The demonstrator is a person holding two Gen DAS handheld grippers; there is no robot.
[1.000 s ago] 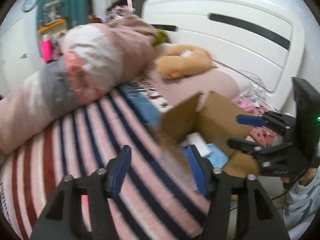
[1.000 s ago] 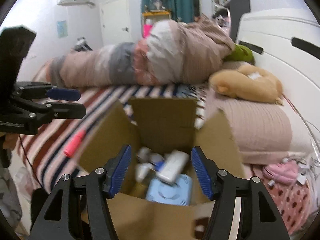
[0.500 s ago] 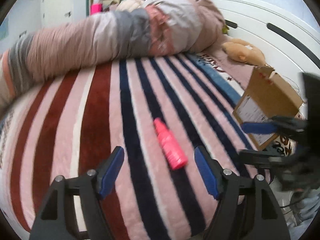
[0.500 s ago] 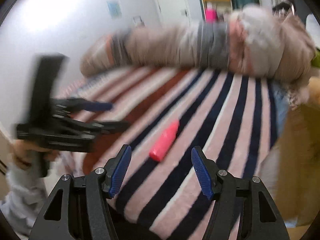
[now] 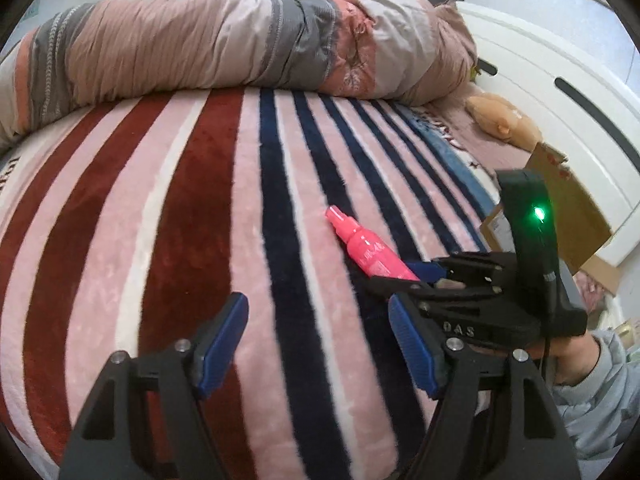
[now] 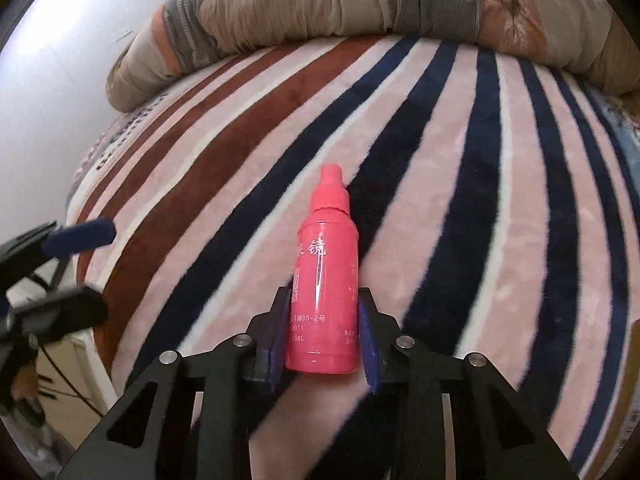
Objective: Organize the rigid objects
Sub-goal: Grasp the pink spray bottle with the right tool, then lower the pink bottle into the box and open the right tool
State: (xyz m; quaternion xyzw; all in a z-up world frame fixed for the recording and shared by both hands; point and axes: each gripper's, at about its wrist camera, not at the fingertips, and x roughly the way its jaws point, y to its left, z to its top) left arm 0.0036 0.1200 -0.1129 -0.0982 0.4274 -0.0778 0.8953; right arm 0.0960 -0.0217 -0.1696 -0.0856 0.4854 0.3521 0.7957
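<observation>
A pink plastic bottle (image 6: pixel 326 280) lies on the striped blanket (image 6: pixel 440 184), cap pointing away. My right gripper (image 6: pixel 324 332) has its blue pads pressed against both sides of the bottle's lower body. In the left wrist view the same bottle (image 5: pixel 366 250) lies on the blanket with the right gripper (image 5: pixel 424 276) around its base. My left gripper (image 5: pixel 320 340) is open and empty, above the blanket just left of the bottle. It also shows blurred at the left edge of the right wrist view (image 6: pixel 68 268).
A rolled duvet (image 5: pixel 224 48) lies along the far side of the bed. A cardboard box (image 5: pixel 560 204) stands at the right by the white headboard (image 5: pixel 560 80), with a tan plush toy (image 5: pixel 504 120) beyond it. The bed edge drops off at the left (image 6: pixel 92 344).
My right gripper swung from the box to the bottle and closed on it. My left gripper moved left over the blanket and stayed open.
</observation>
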